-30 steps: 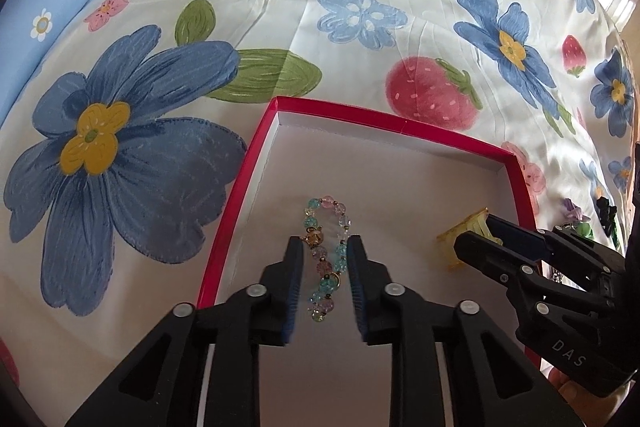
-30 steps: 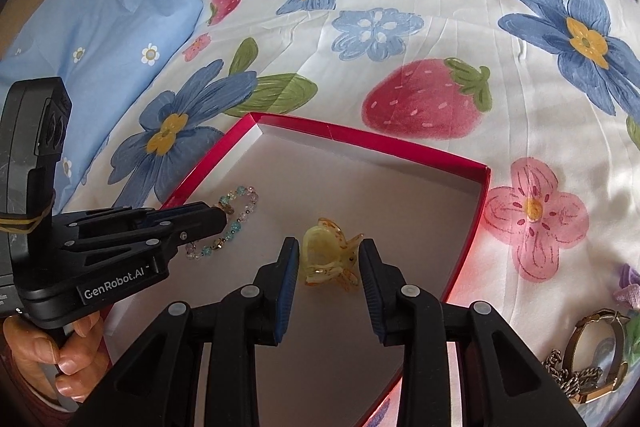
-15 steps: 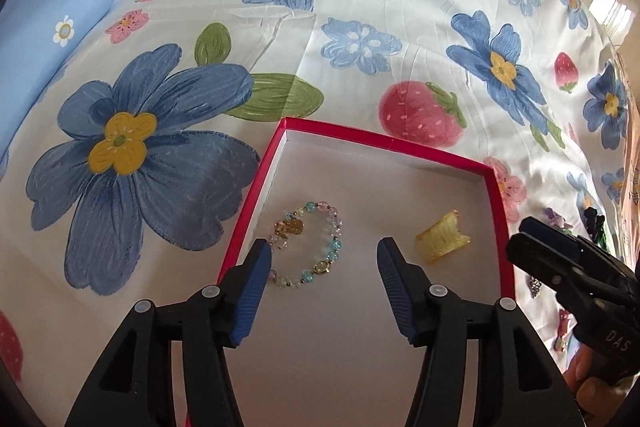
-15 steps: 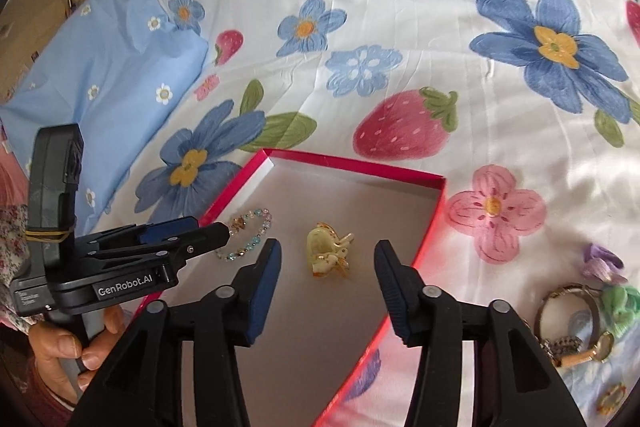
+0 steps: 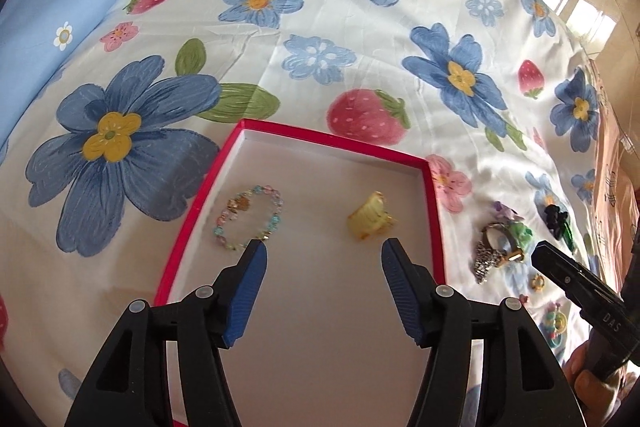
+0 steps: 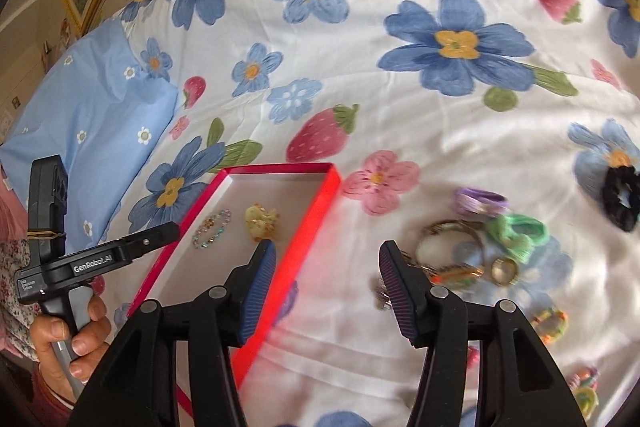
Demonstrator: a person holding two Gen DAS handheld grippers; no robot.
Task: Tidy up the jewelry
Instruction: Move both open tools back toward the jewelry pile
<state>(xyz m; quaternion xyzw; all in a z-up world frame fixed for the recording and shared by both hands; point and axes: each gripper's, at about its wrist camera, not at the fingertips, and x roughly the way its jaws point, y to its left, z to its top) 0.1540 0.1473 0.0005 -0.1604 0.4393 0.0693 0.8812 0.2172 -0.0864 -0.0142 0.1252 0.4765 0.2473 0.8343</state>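
Two wrist cameras look down over a bed covered with a white sheet printed with blue flowers and strawberries. Nearest the left camera, the left gripper hangs above a shallow red-rimmed box with a pale floor; its blue-padded jaws are spreading apart and nothing is between them. Just beyond the tips, inside the box, lie two pieces: a beaded bracelet in pastel colours near the left wall, and a yellow hair claw to its right, the two apart from each other. In the right camera, the right gripper is also opening and empty, and it points at bare sheet just beside the box's right wall rather than into the box. A hand at the lower left of that view holds the handle of the left gripper. Past the right gripper's tips, on the sheet to the right of the box, a loose cluster waits: a metal watch, a gold ring, a green hair tie, a purple hair tie, and further off a black scrunchie. A few small colourful pieces lie near the lower right edge, too blurred to name. Furthest away, a light blue pillow rests at the upper left. Judging from this layout, the sorting is in its early part: two pieces are stowed and most remain outside the box.
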